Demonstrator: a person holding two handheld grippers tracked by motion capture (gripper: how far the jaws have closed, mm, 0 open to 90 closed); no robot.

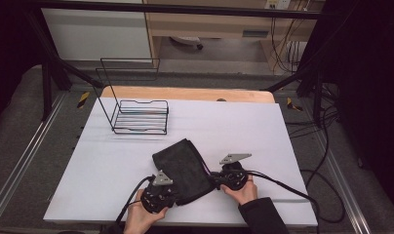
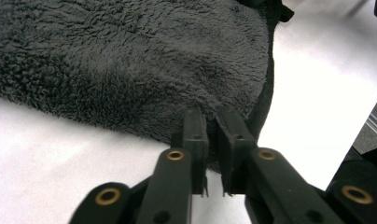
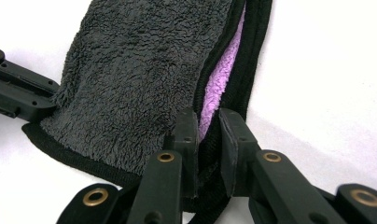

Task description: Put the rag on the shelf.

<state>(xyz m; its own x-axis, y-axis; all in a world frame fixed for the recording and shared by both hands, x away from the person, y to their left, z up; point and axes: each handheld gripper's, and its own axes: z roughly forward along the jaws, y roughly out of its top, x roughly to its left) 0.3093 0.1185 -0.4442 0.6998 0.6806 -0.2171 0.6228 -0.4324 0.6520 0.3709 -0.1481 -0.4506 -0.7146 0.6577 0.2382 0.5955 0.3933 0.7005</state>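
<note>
A folded dark grey fleece cloth (image 1: 183, 168) with black trim lies on the white table (image 1: 244, 126) near its front edge. A purple lining (image 3: 221, 74) shows along its fold. My left gripper (image 1: 174, 192) is at the cloth's near left corner. In the left gripper view its jaws (image 2: 213, 122) are shut on the fleece edge (image 2: 130, 60). My right gripper (image 1: 213, 178) is at the near right corner, and its jaws (image 3: 209, 122) are shut on the black-trimmed edge of the cloth (image 3: 140, 70). The left gripper (image 3: 18, 93) also appears at the left of the right gripper view.
A black wire rack (image 1: 139, 114) stands at the back left of the table. A wooden board (image 1: 185, 92) runs along the far edge. Cables (image 1: 283, 187) trail from the grippers toward the right. A metal frame surrounds the table.
</note>
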